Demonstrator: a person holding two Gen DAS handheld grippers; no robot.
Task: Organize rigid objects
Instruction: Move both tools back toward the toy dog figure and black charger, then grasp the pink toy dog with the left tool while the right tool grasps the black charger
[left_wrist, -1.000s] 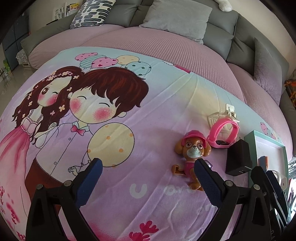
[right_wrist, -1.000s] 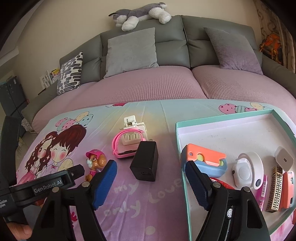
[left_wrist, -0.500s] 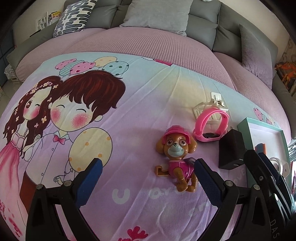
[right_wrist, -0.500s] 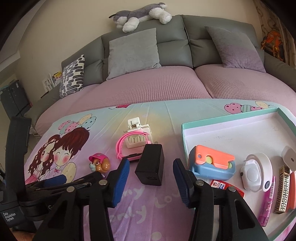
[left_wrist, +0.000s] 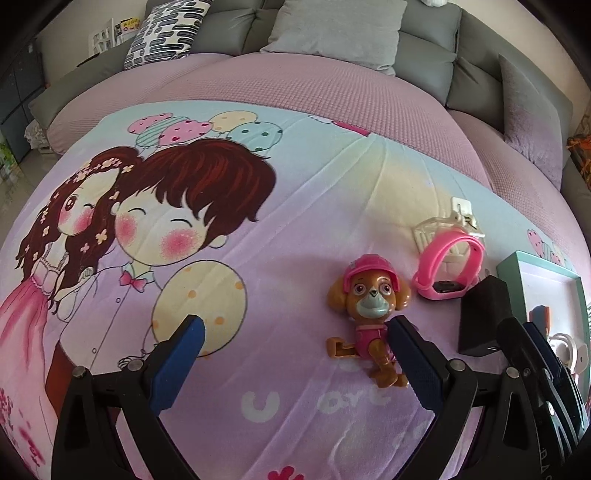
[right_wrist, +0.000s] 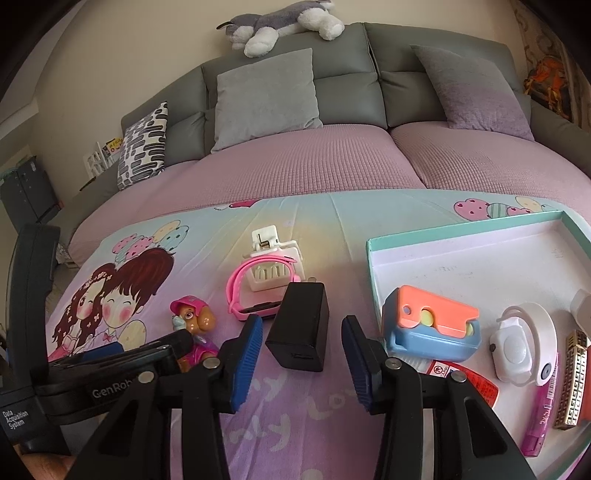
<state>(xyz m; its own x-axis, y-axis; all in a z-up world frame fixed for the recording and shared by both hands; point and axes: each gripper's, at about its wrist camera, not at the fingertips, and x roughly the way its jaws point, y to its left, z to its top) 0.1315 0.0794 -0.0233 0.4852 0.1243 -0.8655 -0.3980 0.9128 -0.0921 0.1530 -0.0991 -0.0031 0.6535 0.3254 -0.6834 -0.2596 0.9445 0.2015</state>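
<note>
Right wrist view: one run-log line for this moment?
right gripper: open, jaws just closing either side of black charger, not touching | left gripper: open, empty, beside dog toy | tray: partly filled

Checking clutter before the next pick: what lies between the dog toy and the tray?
The black charger and, behind it, the pink watch, seen in the right wrist view.
</note>
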